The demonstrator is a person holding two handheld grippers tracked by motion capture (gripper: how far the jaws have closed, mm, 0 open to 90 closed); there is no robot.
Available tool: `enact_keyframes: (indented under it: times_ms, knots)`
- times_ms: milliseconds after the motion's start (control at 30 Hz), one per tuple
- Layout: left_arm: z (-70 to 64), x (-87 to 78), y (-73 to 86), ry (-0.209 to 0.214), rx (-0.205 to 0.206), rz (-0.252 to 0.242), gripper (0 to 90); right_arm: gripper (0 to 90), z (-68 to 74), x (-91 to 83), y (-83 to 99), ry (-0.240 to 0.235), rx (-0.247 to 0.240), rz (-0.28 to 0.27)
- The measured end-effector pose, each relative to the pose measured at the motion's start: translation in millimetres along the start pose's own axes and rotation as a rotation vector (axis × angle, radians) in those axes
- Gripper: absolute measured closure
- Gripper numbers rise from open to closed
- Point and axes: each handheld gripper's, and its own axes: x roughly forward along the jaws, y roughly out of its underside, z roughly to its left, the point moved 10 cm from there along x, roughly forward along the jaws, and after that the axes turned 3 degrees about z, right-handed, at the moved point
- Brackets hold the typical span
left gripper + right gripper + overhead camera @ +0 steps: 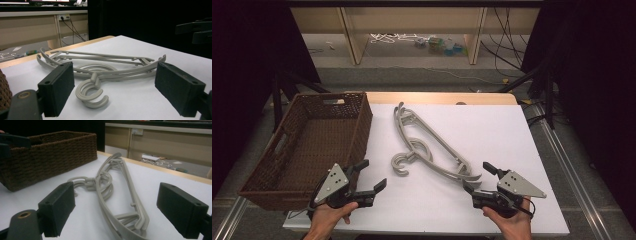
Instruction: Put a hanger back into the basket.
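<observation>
I hold both tongs agape, gripping nothing. The hangers (429, 147) lie diagonally beside the basket (312, 145); my right tongs (478, 178) sit nearest their lower end, left tongs (371, 175) near the hooks.

Lab recording bay: black curtains (242, 50) hanging around a white-topped table (492, 130), loose cables (507, 45) lying beyond the grippers, wooden benches (412, 20).

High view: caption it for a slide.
Two open grippers, left and right, flank stacked grey hangers beside a wicker basket.
</observation>
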Motion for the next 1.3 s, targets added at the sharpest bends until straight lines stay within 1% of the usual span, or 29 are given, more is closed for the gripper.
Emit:
enact_keyframes:
  times_ms: [33, 67, 100, 133, 167, 200, 233, 267, 333, 367, 433, 467, 500, 533, 567, 667, 700, 733, 800, 833, 900, 933, 967, 1067, 1167, 1200, 1233, 1267, 1300]
  knots:
    - [0.0, 0.0, 0.0, 0.0, 0.0, 0.0, 15.8, 16.1, 0.1, 1.8, -0.3, -0.003, -0.002, 0.005]
    - [0.0, 0.1, 0.4, 0.001, 0.002, 0.002, 15.8, 16.1, 1.0, 3.4, 0.6, -0.02, -0.004, 0.025]
    - [0.6, -0.8, 1.5, -0.009, 0.005, 0.017, 15.8, 16.4, 2.9, 5.7, 0.5, -0.033, 0.012, 0.032]
    - [0.8, -0.7, 1.4, -0.008, 0.004, 0.015, 15.8, 17.0, 1.7, 8.2, -1.2, -0.035, -0.009, 0.031]
    - [0.8, -0.6, 1.1, -0.008, 0.003, 0.014, 15.8, 17.8, 3.4, 10.3, -1.5, -0.044, -0.011, 0.047]
    - [1.1, -0.6, 1.0, -0.008, 0.007, 0.014, 15.8, 18.6, 3.8, 12.4, -3.2, -0.049, -0.026, 0.054]
    - [1.2, -0.4, 1.1, -0.008, 0.007, 0.013, 15.8, 19.1, 1.9, 14.6, -6.3, -0.043, -0.058, 0.052]
    - [1.3, -0.4, 1.3, -0.009, 0.007, 0.014, 15.8, 19.4, 2.6, 17.1, -8.9, -0.052, -0.074, 0.064]
    - [1.1, -0.5, 1.0, -0.01, 0.0, 0.012, 15.8, 21.1, 4.1, 22.3, -11.7, -0.065, -0.089, 0.09]
    - [0.9, 0.0, 0.0, -0.004, 0.001, 0.001, 15.8, 22.1, 4.4, 26.2, -13.6, -0.069, -0.104, 0.099]
    - [1.0, 0.0, 0.4, -0.003, 0.003, 0.002, 15.8, 22.5, 6.3, 35.2, -14.4, -0.085, -0.135, 0.135]
    - [1.9, -0.9, 0.9, -0.01, 0.01, 0.012, 15.8, 22.6, 7.5, 39.8, -13.9, -0.096, -0.149, 0.157]
    - [2.2, -0.8, 0.4, -0.006, 0.012, 0.008, 15.8, 23.2, 8.7, 45.3, -14.2, -0.099, -0.156, 0.165]
    - [2.5, -1.4, 0.6, -0.01, 0.009, 0.012, 15.8, 23.6, 10.5, 49.5, -13.2, -0.115, -0.164, 0.19]
    - [2.5, -1.4, 0.6, -0.01, 0.009, 0.012, 15.8, 24.0, 11.8, 55.0, -12.8, -0.124, -0.177, 0.203]
    - [2.4, -1.7, 0.6, -0.01, 0.007, 0.012, 15.8, 26.9, 16.3, 68.9, -8.0, -0.155, -0.21, 0.274]
    - [2.4, -1.7, 0.6, -0.01, 0.007, 0.012, 15.8, 27.6, 16.7, 73.3, -6.5, -0.161, -0.225, 0.295]
    - [2.0, -1.5, 0.1, -0.008, 0.008, 0.01, 15.8, 27.7, 17.4, 77.8, -4.7, -0.167, -0.23, 0.314]
    - [1.1, -0.8, 0.7, -0.007, 0.007, 0.009, 15.8, 31.1, 17.7, 86.2, -1.0, -0.172, -0.241, 0.353]
    - [0.5, -0.3, 0.4, -0.001, 0.011, 0.003, 15.8, 32.1, 17.1, 89.5, 1.2, -0.18, -0.255, 0.379]
    - [0.1, -0.1, 0.0, 0.0, 0.015, 0.002, 15.8, 34.2, 16.4, 96.6, 4.9, -0.184, -0.262, 0.423]
    - [0.3, -0.5, 0.7, -0.004, 0.021, 0.011, 15.8, 36.8, 17.9, 99.1, 7.5, -0.202, -0.257, 0.45]
    - [0.1, -0.6, 1.5, -0.006, 0.024, 0.017, 15.8, 37.8, 18.1, 102.5, 9.2, -0.211, -0.259, 0.465]
    - [-0.7, -0.5, 1.3, -0.006, 0.016, 0.015, 15.8, 40.7, 16.0, 113.2, 14.1, -0.202, -0.261, 0.501]
    - [-1.1, -0.1, 2.3, -0.003, 0.025, 0.022, 15.8, 44.6, 15.5, 121.3, 18.9, -0.212, -0.267, 0.54]
    - [-1.2, -0.1, 2.5, -0.003, 0.026, 0.022, 15.8, 45.7, 15.5, 125.4, 19.9, -0.214, -0.275, 0.537]
    - [-1.1, -0.3, 1.9, -0.003, 0.029, 0.02, 15.8, 46.4, 16.0, 127.9, 21.4, -0.214, -0.272, 0.549]
    - [-1.6, -0.2, 1.5, -0.003, 0.019, 0.016, 15.8, 47.5, 16.2, 130.1, 23.3, -0.213, -0.268, 0.567]
    - [-1.3, -0.1, 1.4, -0.002, 0.024, 0.016, 15.8, 48.8, 16.3, 133.4, 25.0, -0.209, -0.265, 0.574]
